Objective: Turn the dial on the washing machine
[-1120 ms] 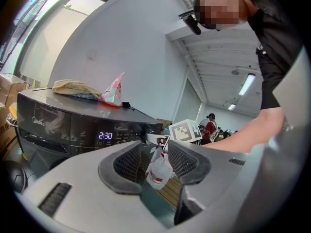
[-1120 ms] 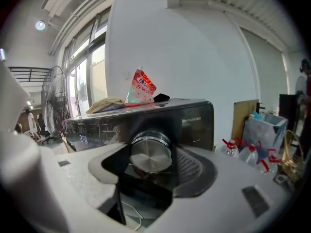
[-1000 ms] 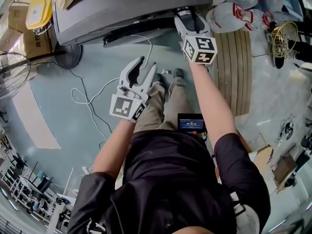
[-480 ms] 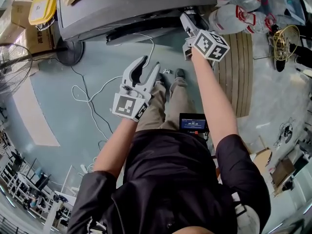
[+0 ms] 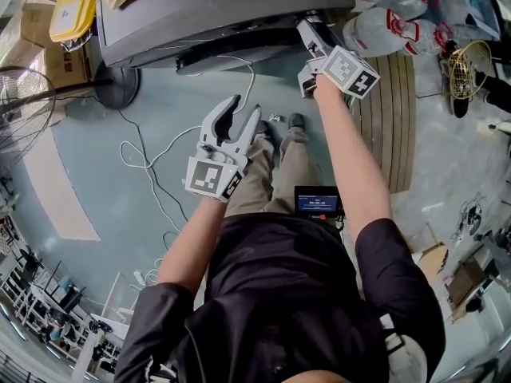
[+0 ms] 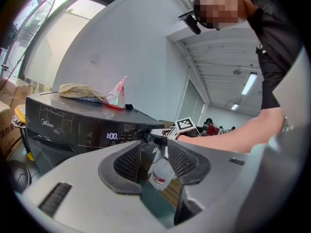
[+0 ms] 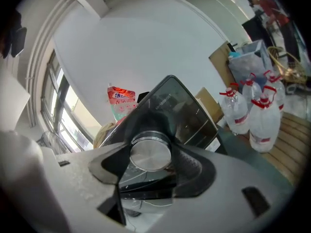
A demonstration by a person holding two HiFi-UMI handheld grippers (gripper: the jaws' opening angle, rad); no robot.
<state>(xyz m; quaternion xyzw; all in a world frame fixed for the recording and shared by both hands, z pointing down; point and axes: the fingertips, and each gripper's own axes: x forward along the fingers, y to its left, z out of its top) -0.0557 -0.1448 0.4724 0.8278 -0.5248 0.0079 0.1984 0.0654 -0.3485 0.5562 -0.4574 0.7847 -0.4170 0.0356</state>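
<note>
At the washing machine (image 5: 223, 6), right gripper (image 5: 308, 30) clamps dial (image 7: 150, 153) (arm (image 5: 343, 146) outstretched).

- In the right gripper view the jaws cover both sides of the dial (image 7: 150, 153).
- In the head view the washing machine (image 5: 215, 14) runs off the top edge, and its front panel is out of sight.
- The tips of the right gripper (image 5: 311, 37) disappear under its overhang.
- Labels beside the display (image 6: 112, 136) are too small to read.
</note>
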